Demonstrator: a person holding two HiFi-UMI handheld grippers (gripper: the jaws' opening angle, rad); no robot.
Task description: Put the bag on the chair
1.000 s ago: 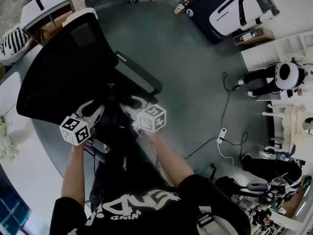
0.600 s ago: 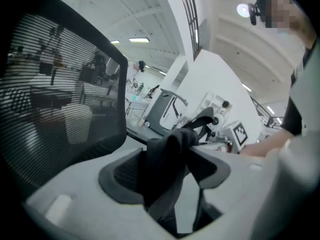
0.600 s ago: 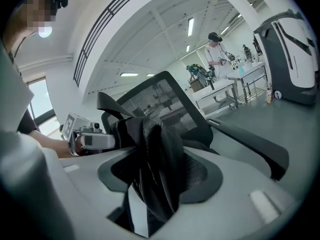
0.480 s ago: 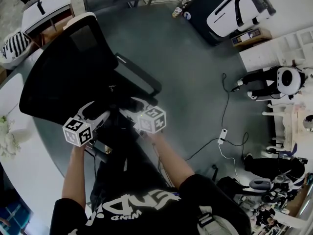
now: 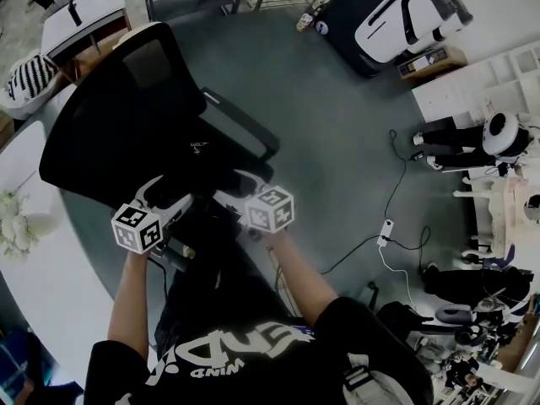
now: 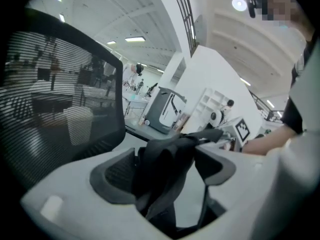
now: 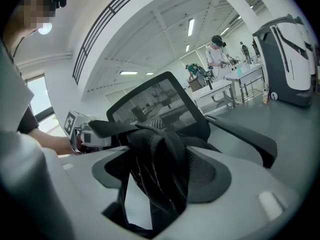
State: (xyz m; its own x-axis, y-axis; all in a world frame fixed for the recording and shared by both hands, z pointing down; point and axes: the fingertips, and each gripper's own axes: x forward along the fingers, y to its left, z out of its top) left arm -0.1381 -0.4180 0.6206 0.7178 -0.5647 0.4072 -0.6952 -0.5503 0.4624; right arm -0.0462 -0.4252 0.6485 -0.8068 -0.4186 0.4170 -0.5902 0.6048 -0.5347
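A black office chair with a mesh back stands in front of me, one armrest pointing right. The black bag hangs over the seat between my two grippers. My left gripper has its jaws opening. The bag's bunched fabric lies loose between them, with a gap at the right pad. My right gripper faces it from the other side. Its jaws are also opening around the fabric, with a gap at the left pad. The seat is mostly hidden under the bag.
A white desk curves along the left. A large white and black machine stands at the top right. A cable with a power strip lies on the grey floor. People are at the right edge.
Both grippers' jaws have spread apart around the bag's fabric. The grippers have drifted slightly lower and to the right, still at the chair's seat.
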